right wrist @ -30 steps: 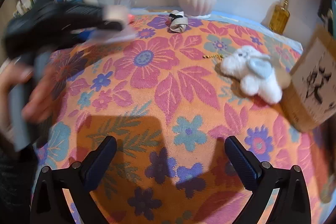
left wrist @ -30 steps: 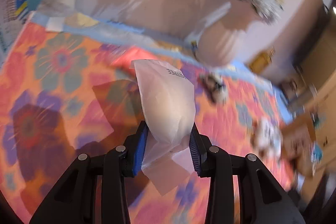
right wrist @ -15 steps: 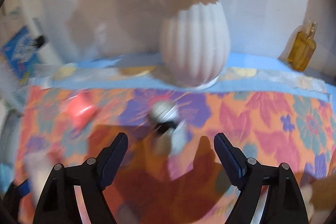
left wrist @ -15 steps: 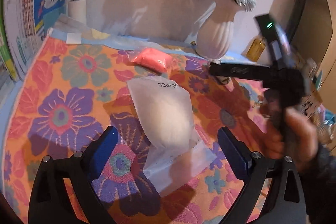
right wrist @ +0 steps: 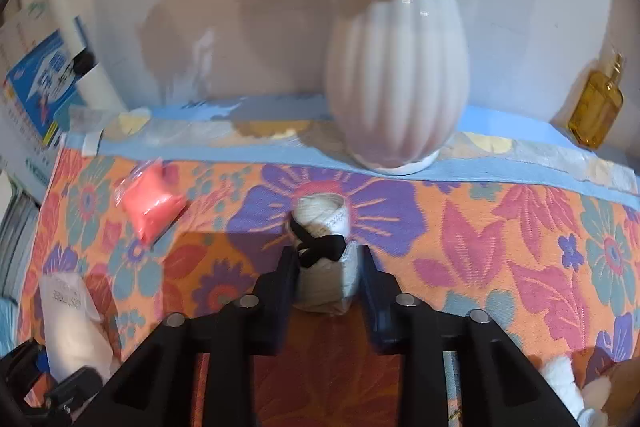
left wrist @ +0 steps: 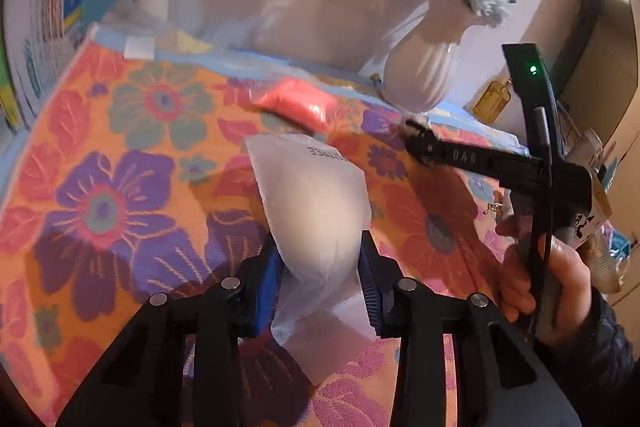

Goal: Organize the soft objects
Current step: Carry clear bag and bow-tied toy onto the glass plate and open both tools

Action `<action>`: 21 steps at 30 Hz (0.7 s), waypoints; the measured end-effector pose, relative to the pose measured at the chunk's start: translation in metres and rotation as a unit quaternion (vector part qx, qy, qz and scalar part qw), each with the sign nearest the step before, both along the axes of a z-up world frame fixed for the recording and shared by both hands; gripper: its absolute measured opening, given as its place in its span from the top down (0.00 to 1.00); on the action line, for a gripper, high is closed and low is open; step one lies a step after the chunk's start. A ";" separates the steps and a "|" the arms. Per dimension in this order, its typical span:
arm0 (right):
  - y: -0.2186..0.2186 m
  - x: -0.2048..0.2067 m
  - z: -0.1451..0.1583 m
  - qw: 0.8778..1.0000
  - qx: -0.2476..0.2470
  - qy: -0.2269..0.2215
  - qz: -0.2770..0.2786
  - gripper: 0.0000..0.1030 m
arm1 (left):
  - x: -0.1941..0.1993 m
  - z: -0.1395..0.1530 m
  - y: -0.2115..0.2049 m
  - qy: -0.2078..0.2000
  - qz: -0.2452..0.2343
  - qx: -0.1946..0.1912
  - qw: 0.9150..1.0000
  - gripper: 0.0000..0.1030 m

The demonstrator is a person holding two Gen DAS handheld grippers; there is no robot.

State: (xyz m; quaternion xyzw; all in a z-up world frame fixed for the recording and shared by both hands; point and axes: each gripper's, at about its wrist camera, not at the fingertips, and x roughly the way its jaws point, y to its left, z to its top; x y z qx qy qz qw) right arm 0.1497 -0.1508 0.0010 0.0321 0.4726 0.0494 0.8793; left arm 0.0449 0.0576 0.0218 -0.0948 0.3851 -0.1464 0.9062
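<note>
Left tool (left wrist: pixel 320 275): we see it clenched on the waist of a white pouch (left wrist: pixel 312 203), whose far end rests on the flowered tabletop (left wrist: pixel 120 187). We judge the pouch light, soft and slippery in its film, best pinched where the filling narrows. Right tool (right wrist: pixel 328 279): jaws closing, with a cream fabric roll (right wrist: pixel 320 227) tied by a black band between them, near the white vase (right wrist: pixel 396 79); it should compress easily. A pink pouch (right wrist: pixel 150 205) lies far left, untouched.
</note>
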 end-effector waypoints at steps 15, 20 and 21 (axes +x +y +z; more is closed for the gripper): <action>-0.021 -0.218 0.041 0.994 -0.061 -0.089 -0.020 0.73 | -0.029 0.020 0.001 -0.079 0.044 0.030 0.995 0.67; -0.082 -0.229 0.068 0.993 0.001 -0.083 -0.084 0.73 | -0.061 0.034 -0.017 -0.093 0.034 0.042 0.994 0.67; -0.094 -0.235 0.081 0.991 0.008 -0.091 -0.094 0.73 | -0.070 0.039 -0.023 -0.100 0.025 0.033 0.994 0.67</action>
